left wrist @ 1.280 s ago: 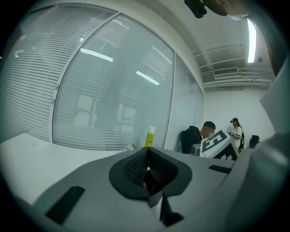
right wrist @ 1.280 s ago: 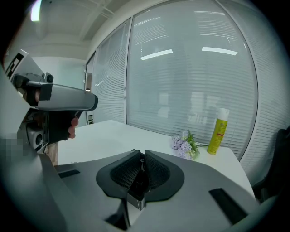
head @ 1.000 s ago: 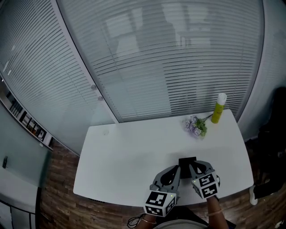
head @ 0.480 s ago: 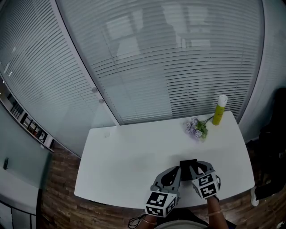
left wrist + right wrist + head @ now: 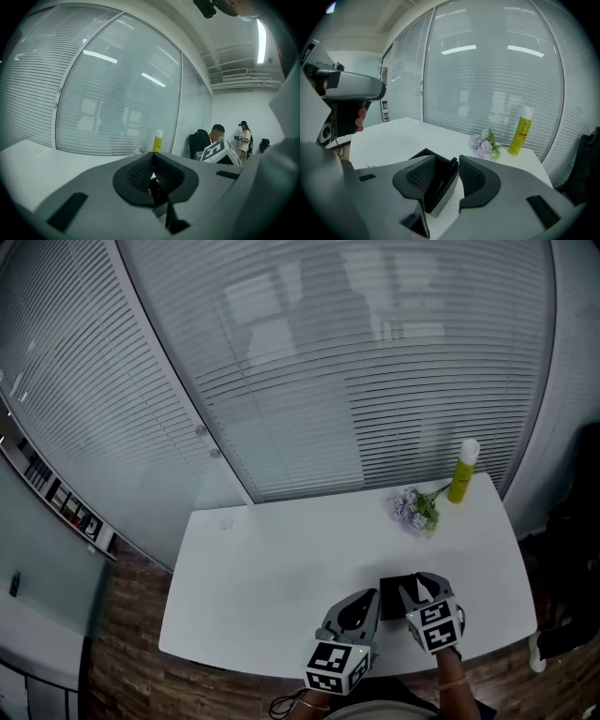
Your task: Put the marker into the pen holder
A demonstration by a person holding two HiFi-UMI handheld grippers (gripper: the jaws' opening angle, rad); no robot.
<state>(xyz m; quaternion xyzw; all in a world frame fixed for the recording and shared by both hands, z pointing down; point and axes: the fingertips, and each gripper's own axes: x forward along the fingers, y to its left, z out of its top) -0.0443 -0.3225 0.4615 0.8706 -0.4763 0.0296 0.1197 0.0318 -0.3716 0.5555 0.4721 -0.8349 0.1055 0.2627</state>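
Right gripper view showed the right gripper (image 5: 447, 160) with its jaws spread wide, having just been opening. The black pen holder (image 5: 440, 187) stood between them, and neither pad pressed on it. The marker (image 5: 453, 162) sat inside the pen holder, leaning against its right wall, its dark tip just above the rim. The left gripper (image 5: 152, 157) was just left of the pen holder, its jaws closed together with nothing gripped. The pen holder rested on the white tabletop (image 5: 281, 568). Well beyond the pen holder lay a sprig of lilac flowers (image 5: 415, 507), and farther beyond it stood a yellow bottle (image 5: 462, 470).
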